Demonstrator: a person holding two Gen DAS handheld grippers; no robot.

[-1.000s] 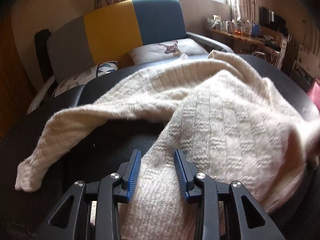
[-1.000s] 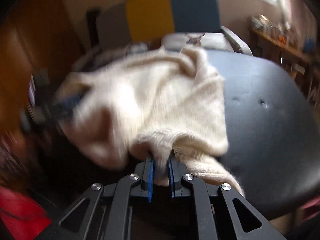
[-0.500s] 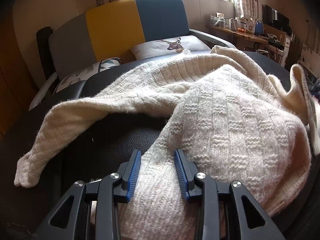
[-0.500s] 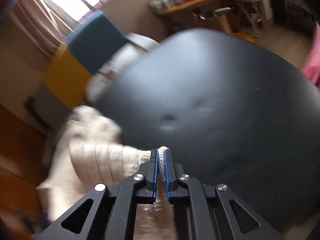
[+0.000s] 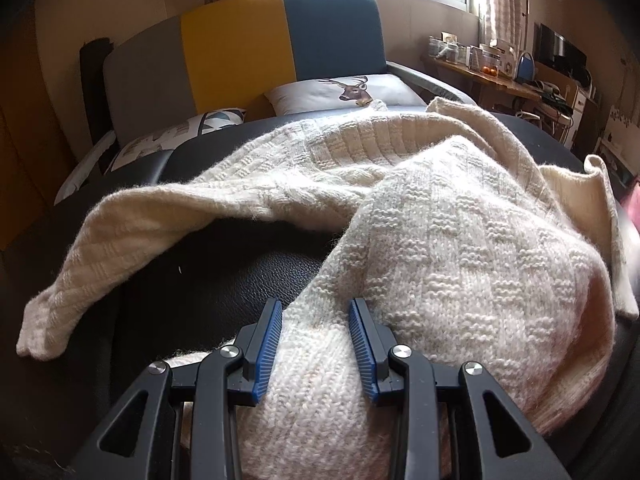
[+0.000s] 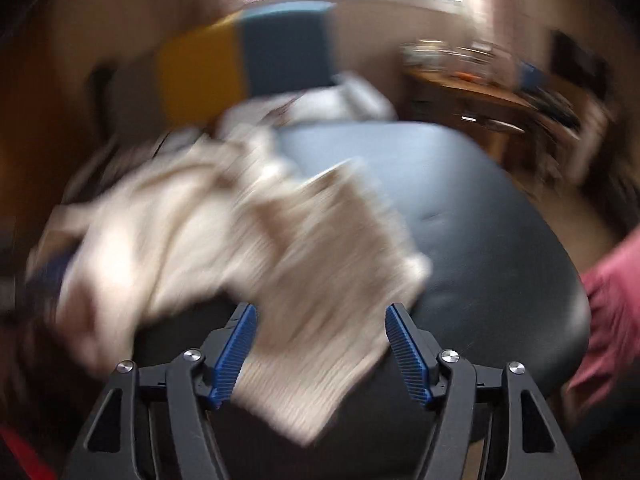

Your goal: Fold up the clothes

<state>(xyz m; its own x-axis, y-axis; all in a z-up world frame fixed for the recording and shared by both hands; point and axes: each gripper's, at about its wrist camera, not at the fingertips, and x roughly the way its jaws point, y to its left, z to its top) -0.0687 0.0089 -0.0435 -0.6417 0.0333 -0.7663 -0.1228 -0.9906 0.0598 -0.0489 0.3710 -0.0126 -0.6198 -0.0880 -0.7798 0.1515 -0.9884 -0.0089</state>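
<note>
Support surface: black padded leather top, rounded edge, dimpled with small tufts at centre right of the right wrist view. Lying directly on it: one cream knitted sweater, crumpled, filling the centre and right of the left wrist frame; one sleeve trails to the lower left. Right wrist view blurred; sweater occupies its left and centre.
</note>
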